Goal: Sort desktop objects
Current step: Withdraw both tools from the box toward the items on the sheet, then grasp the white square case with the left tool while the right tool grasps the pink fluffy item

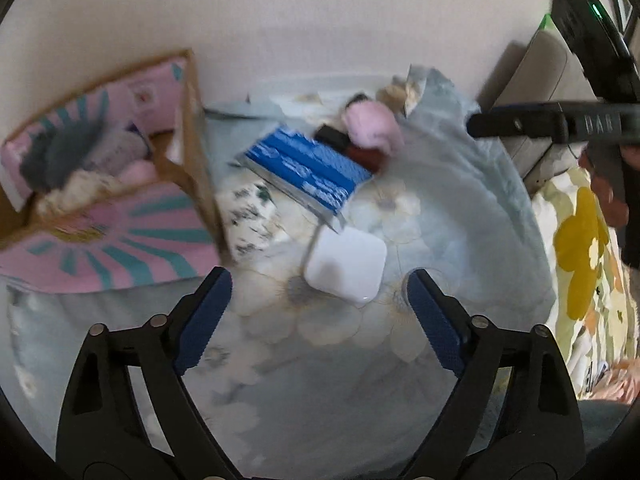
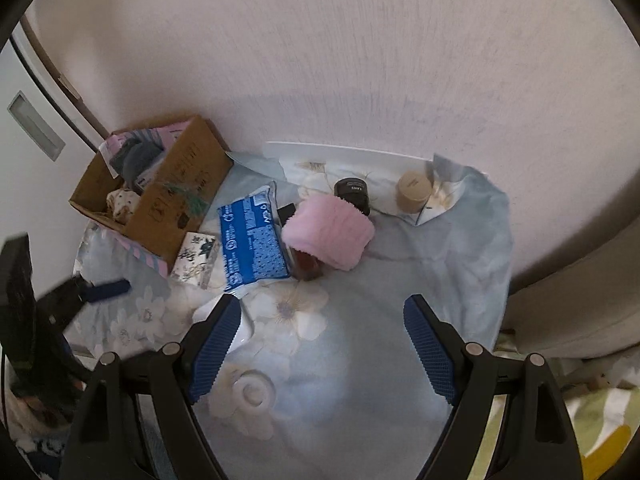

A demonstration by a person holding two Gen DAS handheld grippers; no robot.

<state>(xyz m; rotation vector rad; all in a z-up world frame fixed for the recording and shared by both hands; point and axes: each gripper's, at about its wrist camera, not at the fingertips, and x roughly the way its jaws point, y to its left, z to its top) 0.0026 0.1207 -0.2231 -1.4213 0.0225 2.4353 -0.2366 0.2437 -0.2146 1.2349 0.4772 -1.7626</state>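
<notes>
My left gripper (image 1: 318, 300) is open and empty, just above a white square box (image 1: 345, 266) on the pale blue floral cloth (image 1: 452, 208). My right gripper (image 2: 322, 332) is open and empty above the cloth (image 2: 432, 248). Beyond it lie a blue tissue pack (image 2: 252, 240), a pink fluffy roll (image 2: 330, 232), a black jar (image 2: 352, 194), a beige cup (image 2: 414, 191) and a small floral pack (image 2: 197, 258). A cardboard box (image 2: 180, 196) holding cloths stands at the back left. The left view shows the box (image 1: 192, 148), blue pack (image 1: 308, 170) and pink roll (image 1: 372, 124).
A white wall stands behind the table. A dark red object (image 2: 306, 266) sits under the pink roll. The right gripper's finger (image 1: 520, 122) shows at the right of the left view. A yellow-flowered fabric (image 1: 580, 248) lies off the table's right.
</notes>
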